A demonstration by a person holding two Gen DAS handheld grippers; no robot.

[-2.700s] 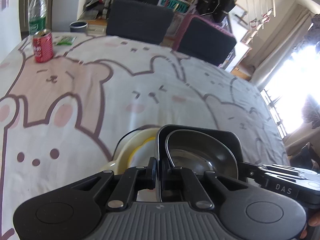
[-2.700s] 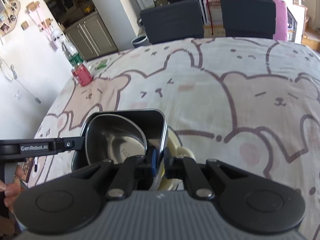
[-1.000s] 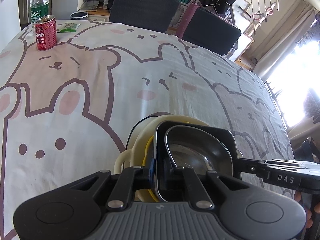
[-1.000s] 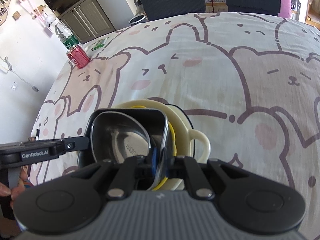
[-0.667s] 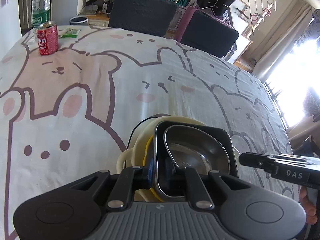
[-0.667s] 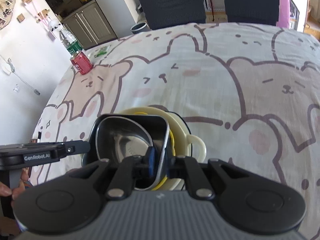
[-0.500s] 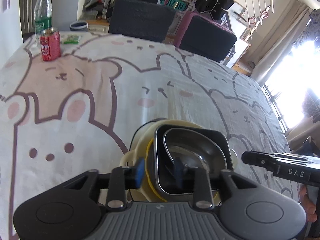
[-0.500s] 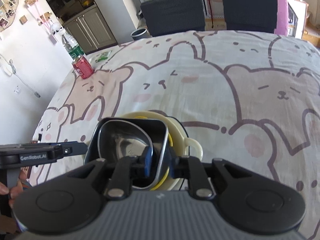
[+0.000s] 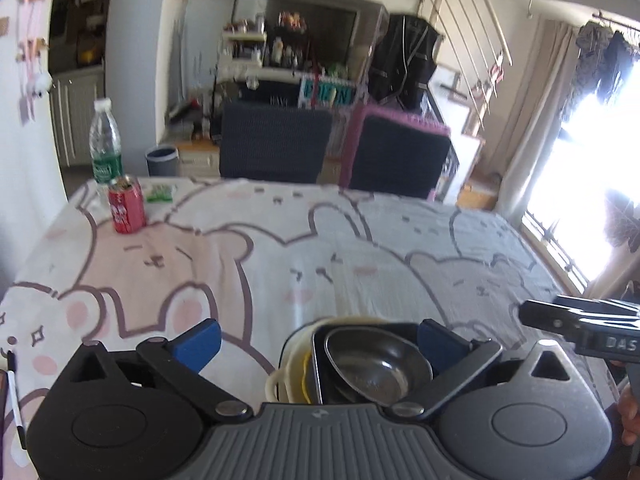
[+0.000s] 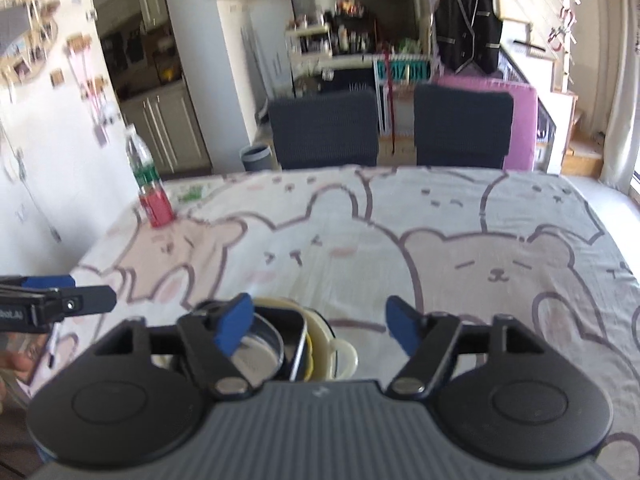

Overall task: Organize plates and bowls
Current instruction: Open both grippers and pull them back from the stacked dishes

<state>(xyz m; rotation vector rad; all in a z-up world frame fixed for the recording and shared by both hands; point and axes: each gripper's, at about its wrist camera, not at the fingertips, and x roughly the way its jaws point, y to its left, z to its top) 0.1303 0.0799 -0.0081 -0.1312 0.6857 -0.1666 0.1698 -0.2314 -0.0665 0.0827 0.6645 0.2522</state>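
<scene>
A bear-print tablecloth (image 9: 304, 248) fills mid-frame, with two dark chairs behind it. At upper left stand one water bottle (image 9: 105, 142) and one red can (image 9: 127, 210). At bottom centre, one steel bowl (image 9: 378, 364) sits in one black square dish (image 9: 320, 364) inside one cream bowl (image 9: 290, 360). The left gripper (image 9: 318, 338) and right gripper (image 10: 318, 318) both hover spread wide and empty. The stack lies just below them, seemingly finished.

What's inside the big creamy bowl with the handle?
A black square dish sits inside the cream handled bowl, with a shiny round steel bowl nested in it. Something yellow peeks beside the dish; the cream bowl's bottom is covered.
</scene>
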